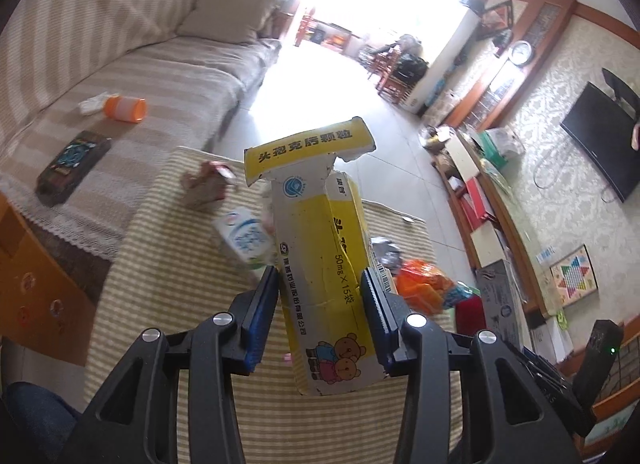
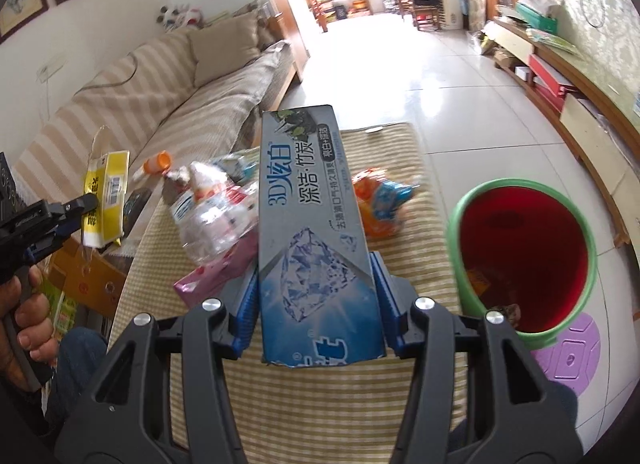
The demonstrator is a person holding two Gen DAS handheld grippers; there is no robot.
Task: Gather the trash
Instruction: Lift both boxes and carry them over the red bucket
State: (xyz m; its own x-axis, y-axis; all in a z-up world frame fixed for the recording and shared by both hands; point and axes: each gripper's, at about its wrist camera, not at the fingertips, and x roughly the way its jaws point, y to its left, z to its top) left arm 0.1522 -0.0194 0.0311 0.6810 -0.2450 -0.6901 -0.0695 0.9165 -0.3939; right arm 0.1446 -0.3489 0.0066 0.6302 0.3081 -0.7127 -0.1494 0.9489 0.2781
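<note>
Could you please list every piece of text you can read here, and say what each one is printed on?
"头孢克肟颗粒": flap of the yellow medicine box in the left gripper.
"50mg×15袋": same box.
"3D炫白" and "深洁·竹炭": blue toothpaste box in the right gripper.
Smaller print and barcodes: unreadable.

My left gripper (image 1: pixel 320 284) clamps a yellow box (image 1: pixel 324 264), angled down. My right gripper (image 2: pixel 314 276) clamps a blue box (image 2: pixel 312 224). At nine o'clock, my left hand (image 2: pixel 24 316) grips its handle.

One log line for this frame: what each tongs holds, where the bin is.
left tongs: shut on yellow medicine box | right tongs: shut on blue toothpaste box | red bin: right of table, open
</note>
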